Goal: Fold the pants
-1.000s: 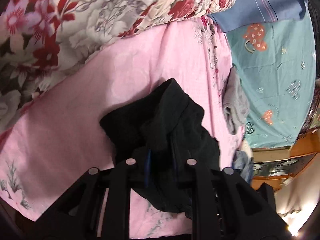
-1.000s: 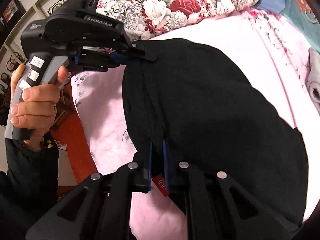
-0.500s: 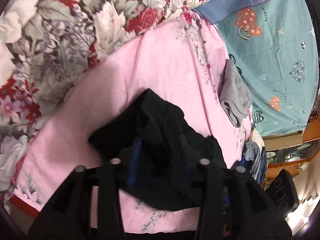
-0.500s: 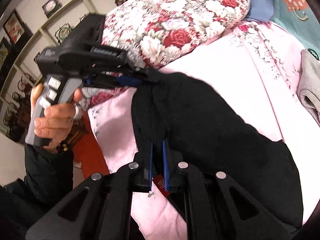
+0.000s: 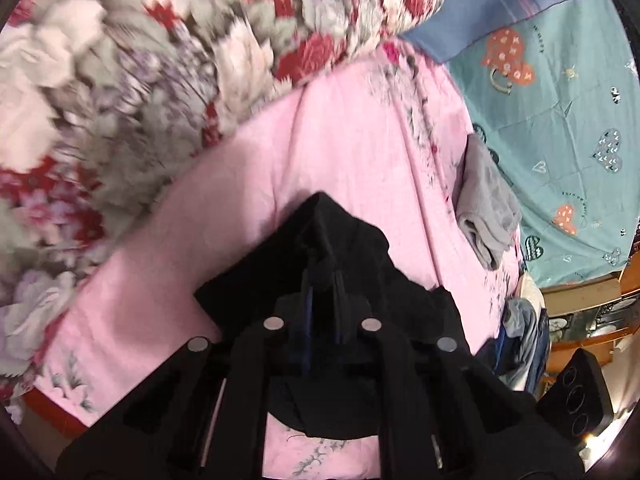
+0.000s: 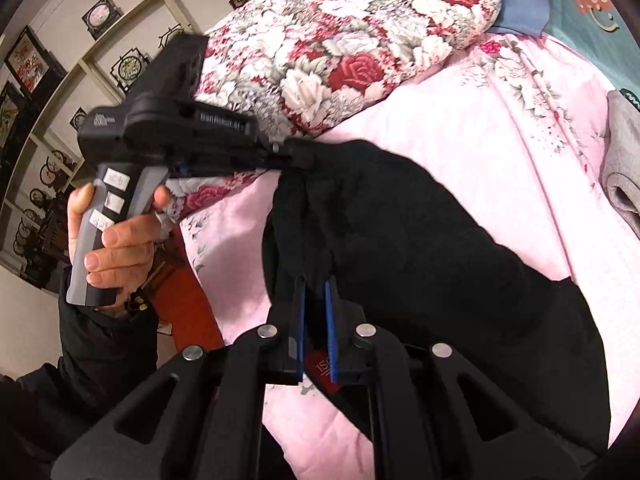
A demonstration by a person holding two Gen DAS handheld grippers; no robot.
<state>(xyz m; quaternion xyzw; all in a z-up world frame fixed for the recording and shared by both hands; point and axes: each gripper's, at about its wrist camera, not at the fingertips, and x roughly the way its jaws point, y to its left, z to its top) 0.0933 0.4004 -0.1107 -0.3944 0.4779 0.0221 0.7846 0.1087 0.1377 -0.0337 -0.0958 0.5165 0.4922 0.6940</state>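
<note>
Black pants [image 6: 420, 240] are lying bunched on the pink sheet [image 6: 520, 140], w/ one edge being held up off the bed by both grippers. Left gripper [image 6: 288, 152] is pinching the far corner of the fabric, jaws pressed together on it; in its own view the left gripper [image 5: 324, 280] is showing cloth draped over and between the blue pads. Left hand [image 6: 116, 236] is gripping the grey handle. Right gripper [image 6: 316, 292] is biting the nearer edge, jaws nearly together w/ black fabric between them. Floral quilt [image 5: 140, 80] is sitting behind the pants, a grey garment [image 5: 484, 208] lying apart at the sheet's edge beside the teal sheet [image 5: 560, 120]
</note>
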